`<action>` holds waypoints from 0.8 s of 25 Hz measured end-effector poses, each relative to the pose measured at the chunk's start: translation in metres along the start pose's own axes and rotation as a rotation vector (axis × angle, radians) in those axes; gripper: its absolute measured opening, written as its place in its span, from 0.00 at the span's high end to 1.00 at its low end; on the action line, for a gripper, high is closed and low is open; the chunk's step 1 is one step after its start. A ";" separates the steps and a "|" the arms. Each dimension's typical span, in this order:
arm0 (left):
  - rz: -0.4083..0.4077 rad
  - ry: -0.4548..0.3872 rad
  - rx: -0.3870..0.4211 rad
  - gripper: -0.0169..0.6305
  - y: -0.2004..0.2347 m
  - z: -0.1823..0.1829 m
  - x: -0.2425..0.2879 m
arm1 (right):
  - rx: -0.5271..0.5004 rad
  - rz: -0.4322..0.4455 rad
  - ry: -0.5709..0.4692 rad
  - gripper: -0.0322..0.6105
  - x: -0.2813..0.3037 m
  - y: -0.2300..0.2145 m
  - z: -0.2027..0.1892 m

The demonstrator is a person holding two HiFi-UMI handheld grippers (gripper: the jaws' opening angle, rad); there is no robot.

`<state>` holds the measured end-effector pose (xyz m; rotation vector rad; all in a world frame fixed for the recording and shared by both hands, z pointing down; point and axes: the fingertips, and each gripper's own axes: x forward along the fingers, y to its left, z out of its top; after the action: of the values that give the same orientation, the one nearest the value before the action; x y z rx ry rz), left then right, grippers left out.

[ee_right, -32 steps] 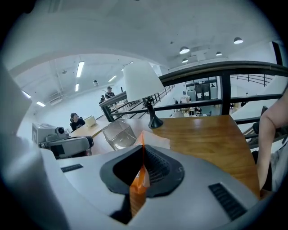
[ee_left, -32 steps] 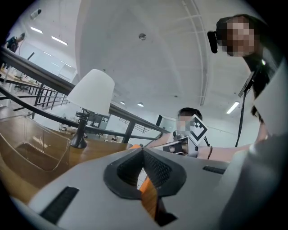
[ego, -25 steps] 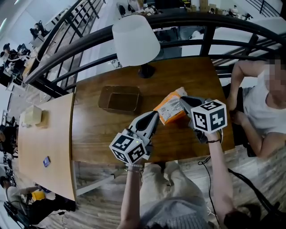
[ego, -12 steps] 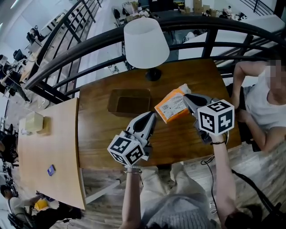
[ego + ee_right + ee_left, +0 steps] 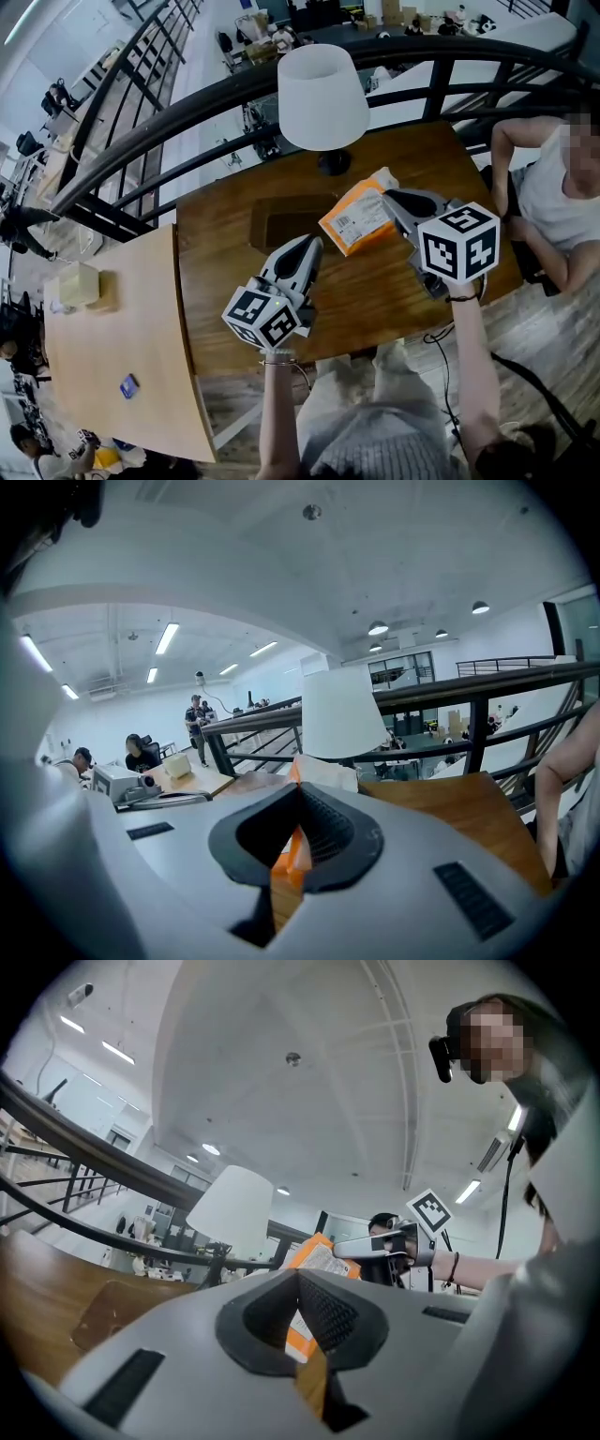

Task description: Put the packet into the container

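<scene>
Tables take up most of the space: a big dark brown wooden table (image 5: pixel 375 291) fills the middle, and a pale wooden table (image 5: pixel 122 319) sits on its left. A white lamp (image 5: pixel 323 84) with a cone-shaped shade stands at the far edge of the dark table. Two grey grippers with black-and-white marker cubes are up over the near side of that table. The right gripper (image 5: pixel 390 201) is on the right, and its fingers are squeezed tight on the right edge of a flat orange packet (image 5: pixel 354 217) with a white label. The left gripper (image 5: pixel 307 244) is nearer and to the left of the packet, apart from it, and its fingers are pressed together with nothing in them. A brown see-through plastic container (image 5: pixel 281 199), shaped like a low box, sits on the dark table, left of the lamp's foot and a bit nearer. The packet hangs in the air, tilted, just right of the container, not inside it.
</scene>
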<state>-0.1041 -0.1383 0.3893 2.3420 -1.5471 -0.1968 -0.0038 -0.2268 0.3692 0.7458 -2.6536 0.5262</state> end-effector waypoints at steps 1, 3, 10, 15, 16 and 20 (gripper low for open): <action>-0.008 0.000 0.001 0.97 0.004 0.002 -0.003 | -0.003 -0.004 -0.003 0.92 0.003 0.006 0.002; -0.025 0.003 0.005 0.97 0.011 0.007 -0.008 | -0.003 -0.013 -0.009 0.92 0.010 0.016 0.006; -0.067 0.028 0.033 0.97 0.039 0.017 -0.034 | 0.020 -0.043 -0.025 0.92 0.037 0.044 0.005; -0.060 0.045 0.045 0.97 0.057 0.023 -0.050 | 0.048 -0.049 -0.036 0.92 0.054 0.058 0.007; -0.052 0.041 0.043 0.97 0.058 0.026 -0.051 | 0.052 -0.046 -0.037 0.92 0.056 0.059 0.009; -0.012 0.030 0.037 0.97 0.061 0.035 -0.052 | 0.056 -0.016 -0.027 0.92 0.066 0.063 0.017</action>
<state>-0.1885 -0.1192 0.3745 2.3724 -1.5355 -0.1359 -0.0958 -0.2127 0.3648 0.7950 -2.6647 0.5925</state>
